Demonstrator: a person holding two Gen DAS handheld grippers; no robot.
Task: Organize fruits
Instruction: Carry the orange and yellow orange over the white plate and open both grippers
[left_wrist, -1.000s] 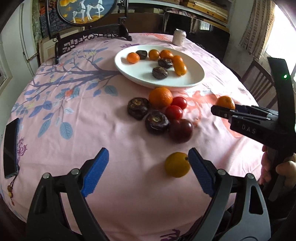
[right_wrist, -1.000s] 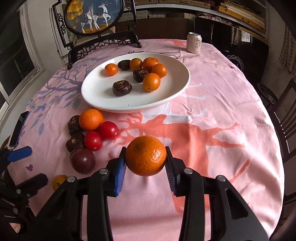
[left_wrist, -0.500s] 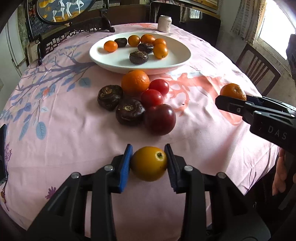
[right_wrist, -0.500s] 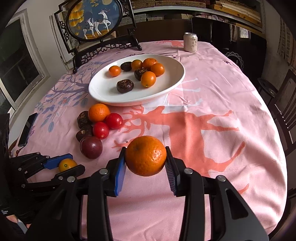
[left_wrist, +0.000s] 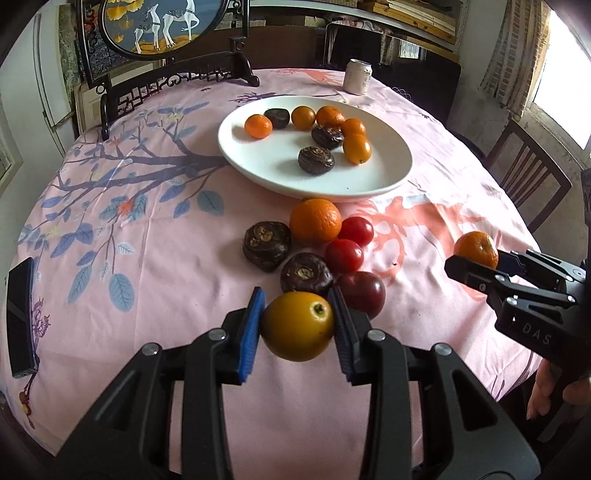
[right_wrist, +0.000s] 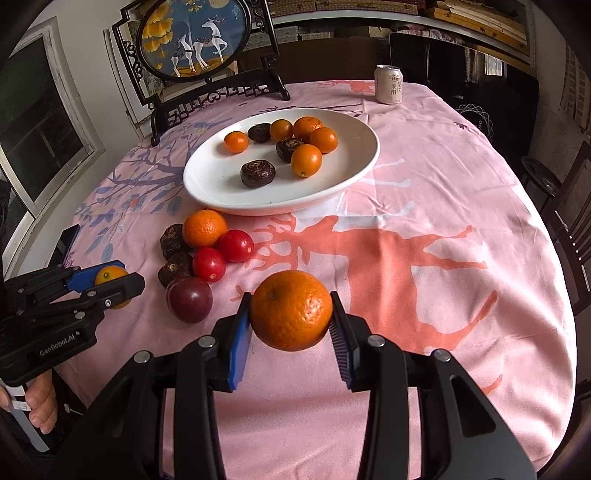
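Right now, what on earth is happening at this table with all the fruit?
A person holds black tongs in each hand and is sorting fruit. The left tongs grip a small yellow-orange round fruit; the right tongs grip a dimpled orange mandarin. Both are lifted off the pink tablecloth. The white oval plate already holds several fruits, while a cluster of six more lies beside it.
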